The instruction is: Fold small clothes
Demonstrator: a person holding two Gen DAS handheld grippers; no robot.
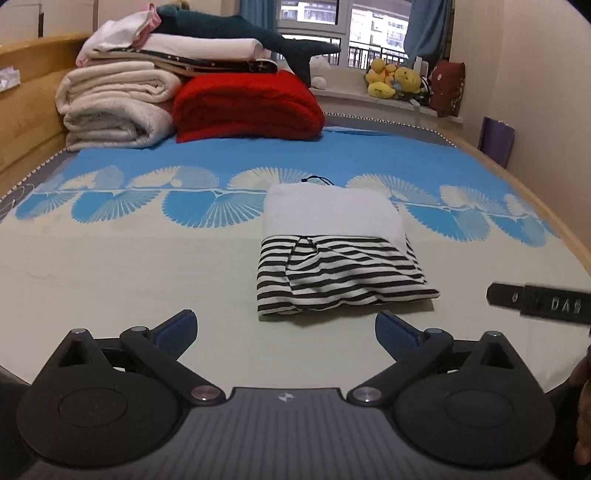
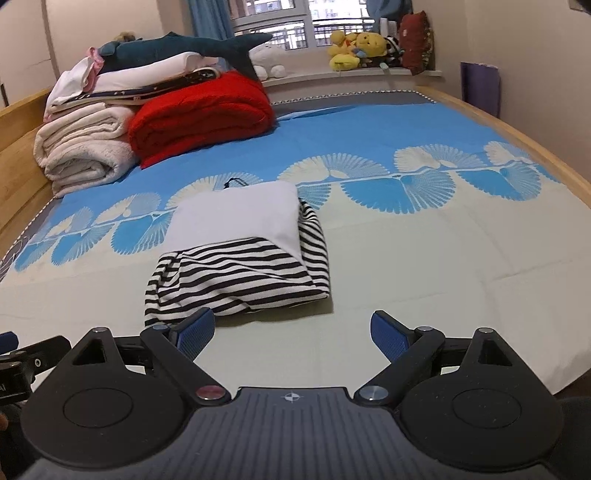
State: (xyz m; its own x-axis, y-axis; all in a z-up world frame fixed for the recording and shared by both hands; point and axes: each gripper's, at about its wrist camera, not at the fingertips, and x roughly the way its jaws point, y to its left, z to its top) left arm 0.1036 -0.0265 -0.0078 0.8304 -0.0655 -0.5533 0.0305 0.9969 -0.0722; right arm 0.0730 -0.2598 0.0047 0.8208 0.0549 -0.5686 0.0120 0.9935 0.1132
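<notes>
I see the folded garment (image 1: 343,251) lying flat on the bed sheet (image 1: 129,280), roughly mid-bed, on the pale part of the sheet w/ its far edge over the fan-pattern band. It's a compact rectangle: plain white half toward the window, black-and-white striped half toward me. A thin dark cord loop (image 1: 317,180) pokes out at the far edge. In the right wrist view the same garment (image 2: 243,254) sits left of centre, stripes wrapping round its right side.

My left tongs (image 1: 286,334) are spread wide, nothing between the blue pads, hovering just short of the garment's near edge, not touching it. My right tongs (image 2: 293,332) are likewise wide open and empty; the left pad (image 2: 195,332) overlaps the striped hem in the picture, but I can't tell if it touches. Part of the right tool, a dark bar, shows at the right edge of the left view.

Farther back, on the blue part of the sheet: a red blanket (image 1: 247,107) folded thick, just beside a stack of cream blankets (image 1: 114,107), w/ white linens and a dark plush shark (image 1: 236,31) on top. Wooden bed frame (image 1: 29,110) to the left. Yellow plush toys (image 1: 395,79) sit on the window sill, a dark red cushion (image 1: 447,88) next to them.
</notes>
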